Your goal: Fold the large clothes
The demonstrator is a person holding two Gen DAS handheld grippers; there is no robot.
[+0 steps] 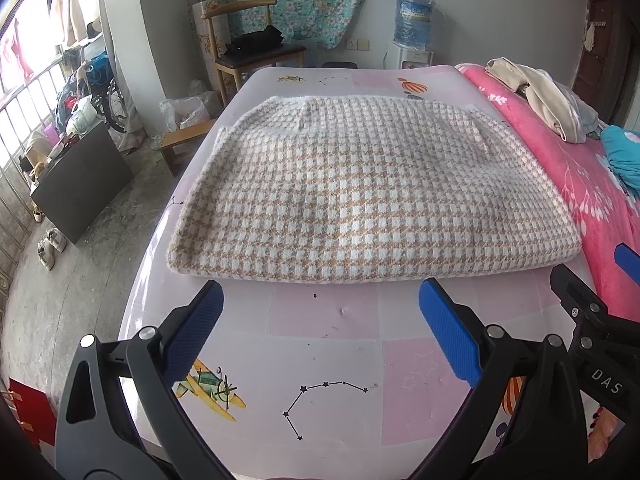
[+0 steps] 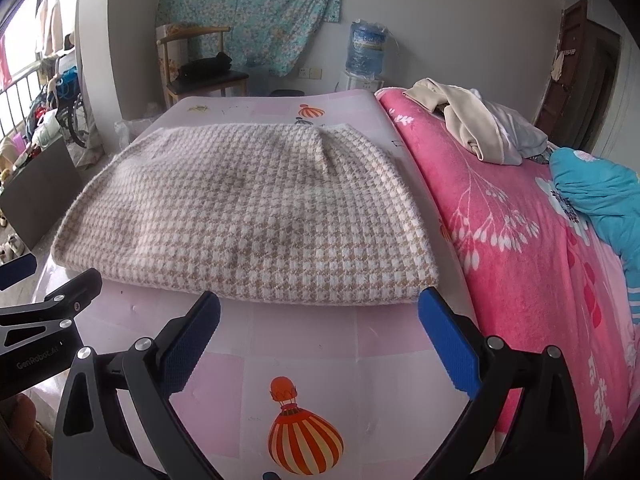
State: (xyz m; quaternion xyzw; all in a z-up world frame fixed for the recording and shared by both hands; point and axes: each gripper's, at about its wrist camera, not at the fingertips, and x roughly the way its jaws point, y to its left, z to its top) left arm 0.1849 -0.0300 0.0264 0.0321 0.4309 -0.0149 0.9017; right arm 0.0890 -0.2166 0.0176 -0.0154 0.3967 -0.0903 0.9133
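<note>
The room is a plain bedroom with grey walls, a flowered cloth hanging at the back, and a wooden chair (image 1: 252,48) near a water dispenser (image 1: 412,32). In front of me is a pink mat (image 1: 328,344) printed with balloons and stars, and it lies beside a bright pink blanket (image 2: 512,232) on the bed.

On the mat rests the checked garment (image 1: 360,200), beige and white. It seems to me already folded at least one time: the near edge is thick and rounded like a fold, and the shape is a tidy rectangle. I judge that the task is well advanced for this piece; maybe one more fold across remains, or only putting it away. Other clothes wait in a cream pile (image 2: 472,128) on the blanket, so more work is probably left.

The left tool (image 1: 320,328) is spread wide and holds nothing; it hovers just before the near edge of the garment. The right tool (image 2: 320,332) is also wide apart and empty, with one blue finger near the right front corner.

The left view shows the floor at the side, with shoes (image 1: 50,248) and a dark board (the right view shows this area only small at its edge). The right view shows much more of the blanket and a turquoise cloth (image 2: 600,200), and also the right side edge of the garment.
</note>
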